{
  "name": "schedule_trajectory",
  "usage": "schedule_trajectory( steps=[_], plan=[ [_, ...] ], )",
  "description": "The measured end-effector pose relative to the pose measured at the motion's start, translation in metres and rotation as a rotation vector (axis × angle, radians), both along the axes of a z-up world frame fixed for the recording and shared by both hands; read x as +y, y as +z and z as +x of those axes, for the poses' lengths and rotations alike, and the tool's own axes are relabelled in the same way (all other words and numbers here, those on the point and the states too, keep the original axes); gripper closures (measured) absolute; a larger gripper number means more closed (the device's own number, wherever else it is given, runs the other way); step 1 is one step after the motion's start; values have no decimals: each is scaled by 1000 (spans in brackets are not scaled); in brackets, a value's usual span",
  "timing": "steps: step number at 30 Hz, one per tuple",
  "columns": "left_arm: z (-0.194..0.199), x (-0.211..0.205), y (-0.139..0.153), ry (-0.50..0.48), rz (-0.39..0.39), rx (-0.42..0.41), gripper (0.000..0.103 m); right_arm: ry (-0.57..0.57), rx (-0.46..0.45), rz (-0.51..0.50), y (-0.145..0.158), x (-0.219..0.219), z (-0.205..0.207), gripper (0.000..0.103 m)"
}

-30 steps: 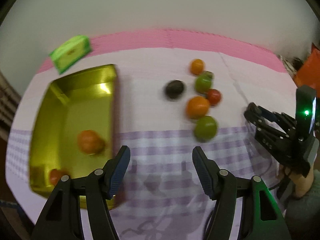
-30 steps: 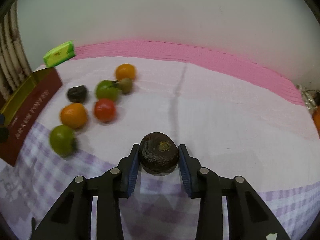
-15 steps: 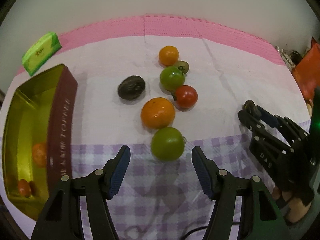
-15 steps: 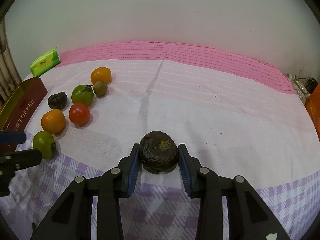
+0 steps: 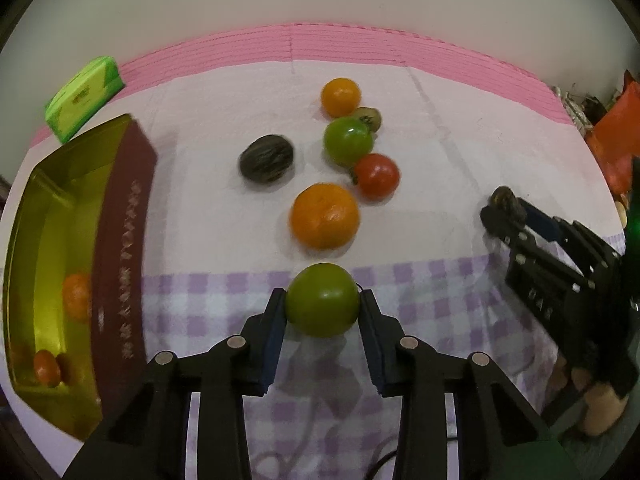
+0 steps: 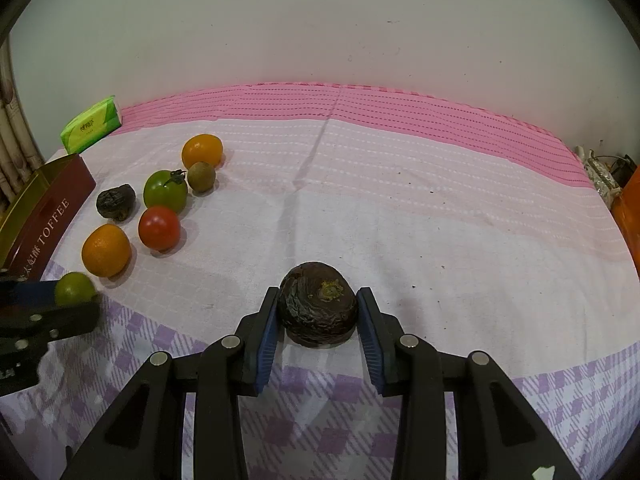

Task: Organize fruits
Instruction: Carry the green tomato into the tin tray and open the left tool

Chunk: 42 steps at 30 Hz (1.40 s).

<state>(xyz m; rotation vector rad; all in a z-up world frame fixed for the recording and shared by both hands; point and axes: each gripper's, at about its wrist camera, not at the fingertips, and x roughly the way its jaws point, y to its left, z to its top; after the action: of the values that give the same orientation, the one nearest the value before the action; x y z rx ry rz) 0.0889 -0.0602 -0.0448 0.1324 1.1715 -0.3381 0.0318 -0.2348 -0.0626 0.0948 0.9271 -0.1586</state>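
A green tomato [image 5: 322, 305] is clamped by the left gripper [image 5: 323, 322] beside the toffee tin [image 5: 120, 240]; an orange [image 5: 324, 216] lies just beyond. A wrinkled dark fruit [image 6: 317, 309] is gripped by the right gripper [image 6: 318, 322] on the tablecloth [image 6: 400, 220].

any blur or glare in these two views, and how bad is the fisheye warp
Left wrist view: the gold tin glares and is smeared, and so is its lettering. Right wrist view: sharp, with soft shadows under the fruit. Both views bend the pink cloth edge into an arc.
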Motion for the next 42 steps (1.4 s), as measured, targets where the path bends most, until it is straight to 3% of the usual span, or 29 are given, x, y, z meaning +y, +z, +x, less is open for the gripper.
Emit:
schedule_trajectory(
  steps=[5, 9, 16, 25, 31, 42],
  plan=[
    [-9, 25, 14, 31, -7, -18, 66, 0, 0, -1, 0, 0, 0, 68],
    [-12, 52, 39, 68, -15, -90, 66, -1, 1, -1, 0, 0, 0, 68],
    [7, 120, 58, 219, 32, -165, 66, -1, 1, -3, 0, 1, 0, 68],
    [30, 197, 27, 352, 113, -52, 66, -1, 2, -4, 0, 0, 0, 68],
    [36, 206, 6, 352, 124, 12, 66, -1, 3, -6, 0, 0, 0, 68],
    [36, 209, -5, 345, 146, 42, 66, -1, 4, -7, 0, 1, 0, 68]
  ],
)
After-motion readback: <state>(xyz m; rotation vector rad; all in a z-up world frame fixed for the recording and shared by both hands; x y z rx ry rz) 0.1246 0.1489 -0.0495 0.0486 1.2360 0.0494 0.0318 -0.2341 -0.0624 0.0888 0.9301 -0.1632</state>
